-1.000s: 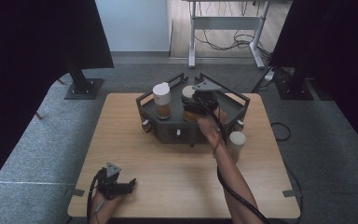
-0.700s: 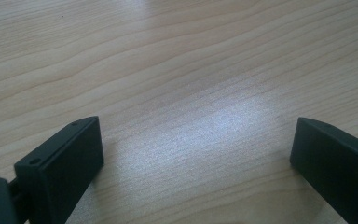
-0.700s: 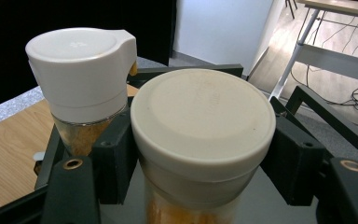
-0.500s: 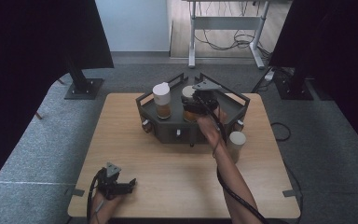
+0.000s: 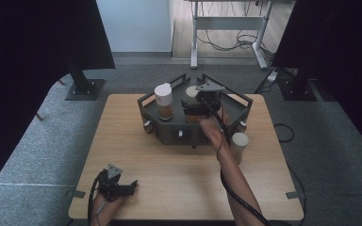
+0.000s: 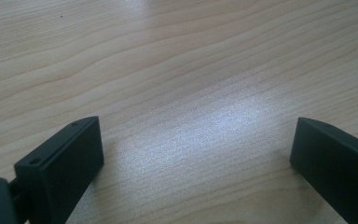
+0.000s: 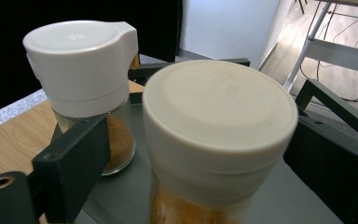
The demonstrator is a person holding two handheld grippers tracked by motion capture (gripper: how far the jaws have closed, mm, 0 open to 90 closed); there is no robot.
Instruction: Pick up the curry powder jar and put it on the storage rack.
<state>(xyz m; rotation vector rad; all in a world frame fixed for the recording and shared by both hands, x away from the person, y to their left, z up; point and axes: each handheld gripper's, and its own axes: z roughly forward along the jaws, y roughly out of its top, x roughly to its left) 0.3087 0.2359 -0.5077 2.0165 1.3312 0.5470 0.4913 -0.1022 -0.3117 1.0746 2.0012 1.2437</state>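
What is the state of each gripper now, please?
Left gripper: open, empty, over the wooden table.
Right gripper: jaws just opened around the white-capped glass spice jar, not pressing it.

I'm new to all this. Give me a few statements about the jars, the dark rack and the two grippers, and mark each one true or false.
1. Two white-capped jars stand on the dark rack. True: the taller-capped jar and the jar between the jaws.
2. The right gripper clamps its jar tightly. False: its jaws have just been opening and stand either side of the cap, apart from it.
3. The left gripper holds a jar. False: its jaws are open over bare wooden table.
4. A third jar stands on the table beside the rack. True.
5. Both jars on the rack hold orange-brown powder. True.
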